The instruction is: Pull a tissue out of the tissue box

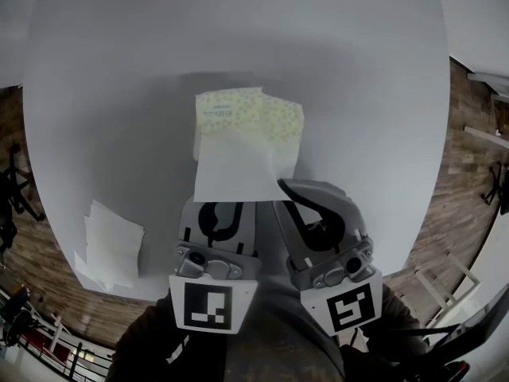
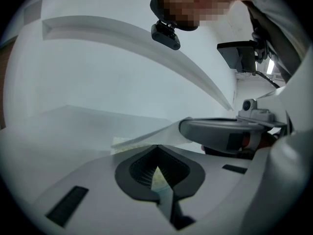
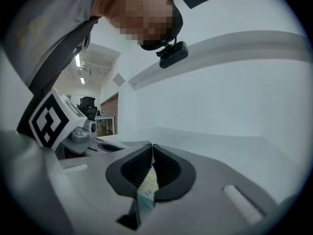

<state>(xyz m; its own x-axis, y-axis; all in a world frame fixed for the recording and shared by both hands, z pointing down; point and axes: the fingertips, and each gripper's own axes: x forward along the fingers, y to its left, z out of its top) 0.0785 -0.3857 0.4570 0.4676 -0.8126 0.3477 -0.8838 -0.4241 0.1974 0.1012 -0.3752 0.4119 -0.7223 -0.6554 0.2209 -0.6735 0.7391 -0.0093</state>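
- Marker cubes: one on each gripper, nearest the person, left (image 1: 208, 305) and right (image 1: 350, 305).
- Left gripper (image 1: 220, 207): jaws closed tip to tip, with nothing seen clamped between them. Its nose lies at the near edge of the tissue, and the sheet passes just over the tips. It sits just left of the other gripper.
- Right gripper (image 1: 284, 185): jaws clenched. Its tip meets the near right corner of the tissue, and the left gripper view shows the sheet running up to that tip, so it is pinching the tissue there.
- Loose sheets (image 1: 111, 245): a small white pile on the table's near left edge, well apart from the grippers.
- Tissue (image 1: 235, 169): a white sheet standing out of the tissue box and spread toward the near side, covering the box's near part.
- Tissue box (image 1: 262, 118): a soft pack with a pale yellow-green pattern, lying flat at about the table's middle, just beyond both gripper tips.
- Table (image 1: 238, 38): round and white, bare beyond the box.
- Floor (image 1: 457, 173): wood planks, showing at both sides of the table.
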